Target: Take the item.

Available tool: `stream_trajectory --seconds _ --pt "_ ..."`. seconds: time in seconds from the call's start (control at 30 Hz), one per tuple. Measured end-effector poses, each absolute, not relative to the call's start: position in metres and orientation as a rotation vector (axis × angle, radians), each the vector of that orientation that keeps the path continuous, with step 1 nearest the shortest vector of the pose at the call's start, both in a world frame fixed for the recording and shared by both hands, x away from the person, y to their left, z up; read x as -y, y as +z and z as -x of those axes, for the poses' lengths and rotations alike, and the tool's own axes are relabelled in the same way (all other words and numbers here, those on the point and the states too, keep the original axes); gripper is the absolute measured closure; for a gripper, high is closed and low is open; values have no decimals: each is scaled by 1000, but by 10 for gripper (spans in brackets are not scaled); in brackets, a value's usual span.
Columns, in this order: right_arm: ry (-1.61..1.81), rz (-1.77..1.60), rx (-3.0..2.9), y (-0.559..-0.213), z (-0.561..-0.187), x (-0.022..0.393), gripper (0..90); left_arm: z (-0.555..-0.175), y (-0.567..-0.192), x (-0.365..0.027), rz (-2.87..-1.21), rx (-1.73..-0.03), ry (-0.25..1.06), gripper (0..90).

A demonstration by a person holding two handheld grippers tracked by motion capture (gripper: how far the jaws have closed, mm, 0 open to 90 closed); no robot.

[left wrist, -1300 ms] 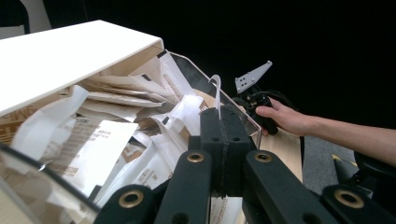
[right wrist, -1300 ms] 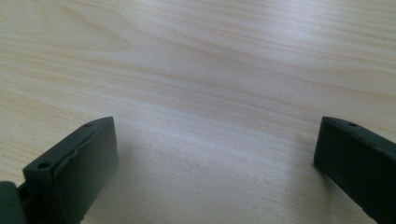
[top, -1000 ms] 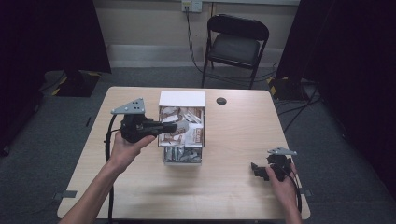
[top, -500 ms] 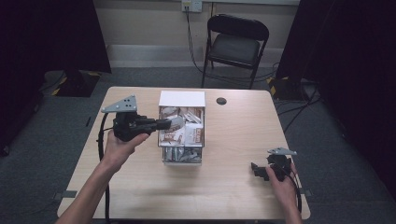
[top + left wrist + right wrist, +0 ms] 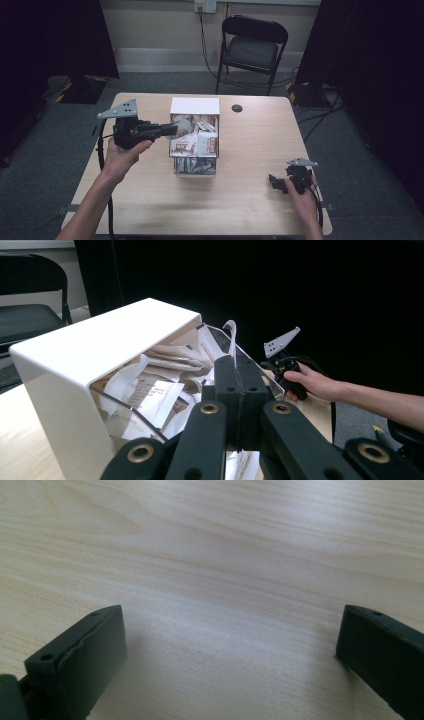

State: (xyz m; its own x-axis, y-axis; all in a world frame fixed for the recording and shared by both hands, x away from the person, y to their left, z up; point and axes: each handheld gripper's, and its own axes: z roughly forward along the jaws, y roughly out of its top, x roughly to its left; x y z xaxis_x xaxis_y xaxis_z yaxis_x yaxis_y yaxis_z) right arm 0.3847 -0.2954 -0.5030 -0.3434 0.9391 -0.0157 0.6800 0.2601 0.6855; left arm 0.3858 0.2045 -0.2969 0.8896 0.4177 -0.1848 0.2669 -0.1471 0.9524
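Looks like picking packets out of a box [image 5: 195, 106] in the middle of the worktop [image 5: 250, 150]. Seems to be near the start: lots of packets [image 5: 192, 142] in the box, and none to see out on the worktop. Holding the left gripper [image 5: 172, 129] up at the left side of the box, just over its edge. In the left gripper view, shows the left gripper [image 5: 235, 360] with its fingers [image 5: 225, 385] pressed together, clamped, as far as can be told, on one thin white packet [image 5: 230, 337]. Sticks up past the fingertips as a narrow strip, with a little curl at the top. Hard to tell how much of it hangs below. Has its long way running up and down between the fingers, edge on to the camera, with the top end pointing up and a bit away. Hangs just above the pile, close to the box [image 5: 100, 350], so not fully clear yet. Left to do, by a guess: lifting it free, setting it down on the worktop, then going back for more. Resting the right gripper [image 5: 274, 181] low on the worktop near the front right corner, well apart from the box. Shows its fingers [image 5: 80, 665] wide apart in the right gripper view, holding nothing, with bare wood between them.
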Motion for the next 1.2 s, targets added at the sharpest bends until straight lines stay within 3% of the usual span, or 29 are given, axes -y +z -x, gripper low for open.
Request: stream_trajectory --seconds 1.2 --pt "826 -1468 -2115 -503 -385 295 0 -374 -284 -251 -1726 -590 233 900"
